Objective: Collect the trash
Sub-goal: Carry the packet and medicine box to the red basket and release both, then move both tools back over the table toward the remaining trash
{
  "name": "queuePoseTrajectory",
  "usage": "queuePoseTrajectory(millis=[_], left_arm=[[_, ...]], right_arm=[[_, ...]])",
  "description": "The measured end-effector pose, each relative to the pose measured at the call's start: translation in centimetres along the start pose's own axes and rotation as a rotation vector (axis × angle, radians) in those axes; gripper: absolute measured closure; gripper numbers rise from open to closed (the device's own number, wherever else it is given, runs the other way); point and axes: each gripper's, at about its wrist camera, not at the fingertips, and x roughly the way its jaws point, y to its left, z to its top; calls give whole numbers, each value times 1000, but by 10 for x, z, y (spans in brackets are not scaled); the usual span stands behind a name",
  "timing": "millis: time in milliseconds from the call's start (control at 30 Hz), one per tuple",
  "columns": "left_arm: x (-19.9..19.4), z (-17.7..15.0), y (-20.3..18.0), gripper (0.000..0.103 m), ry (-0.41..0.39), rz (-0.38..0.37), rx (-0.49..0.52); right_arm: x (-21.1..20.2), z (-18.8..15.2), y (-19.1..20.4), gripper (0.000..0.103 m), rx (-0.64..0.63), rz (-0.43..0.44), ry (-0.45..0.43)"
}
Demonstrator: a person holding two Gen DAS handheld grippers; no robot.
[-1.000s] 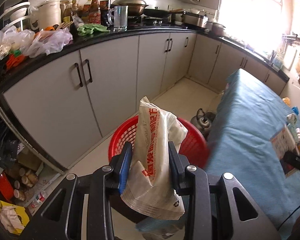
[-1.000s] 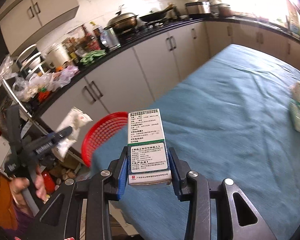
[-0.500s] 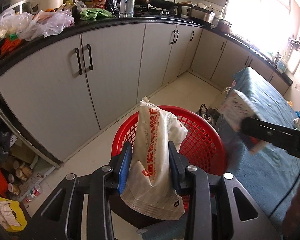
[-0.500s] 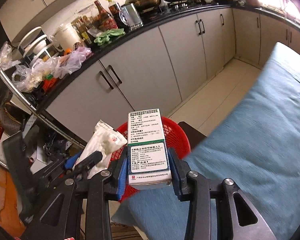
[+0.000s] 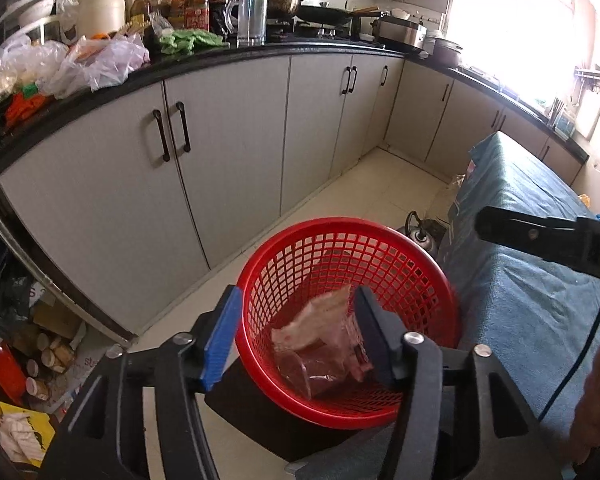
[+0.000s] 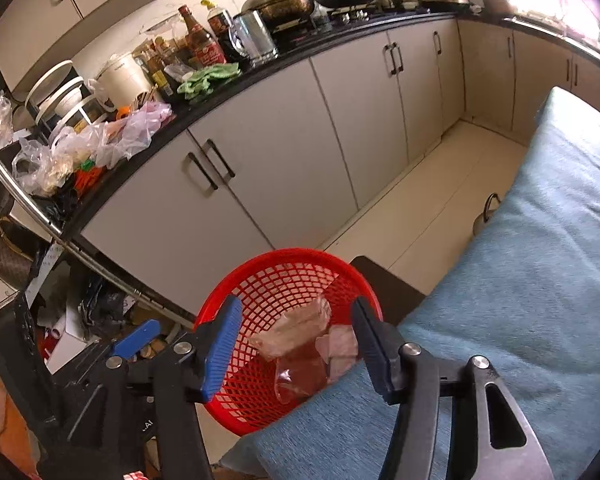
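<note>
Trash (image 5: pixel 320 332) lies in the red basket (image 5: pixel 416 280) below your claws, left (image 5: pixel 296 332) and right (image 6: pixel 296 344), both released, ready for more.

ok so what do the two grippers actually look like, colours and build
Both are the same build: black angular plastic frames with cut-out slots and silver screw heads at the pivots. On the left gripper and the right gripper, one finger carries a ribbed blue pad and the other a dark pad. A thin blue cable hangs from the right gripper in the left wrist view.
</note>
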Motion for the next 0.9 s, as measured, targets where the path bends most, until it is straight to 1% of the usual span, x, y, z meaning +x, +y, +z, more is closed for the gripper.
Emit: queuePoseTrajectory(millis=[100, 167, 267, 500, 900], left_arm=[[-8, 0, -5, 35, -22, 31, 11], [-13, 1, -9, 34, -31, 47, 20], [-18, 0, -16, 33, -33, 63, 35], [-34, -3, -32, 33, -51, 75, 73], [-60, -10, -72, 32, -86, 62, 154]], right_arm=[[-12, -4, -3, 38, 6, -11, -20], [-21, -8, -6, 38, 14, -13, -29], [-33, -16, -10, 38, 25, -16, -37], [-64, -33, -21, 37, 67, -28, -87], [-112, -65, -53, 35, 145, -48, -154]])
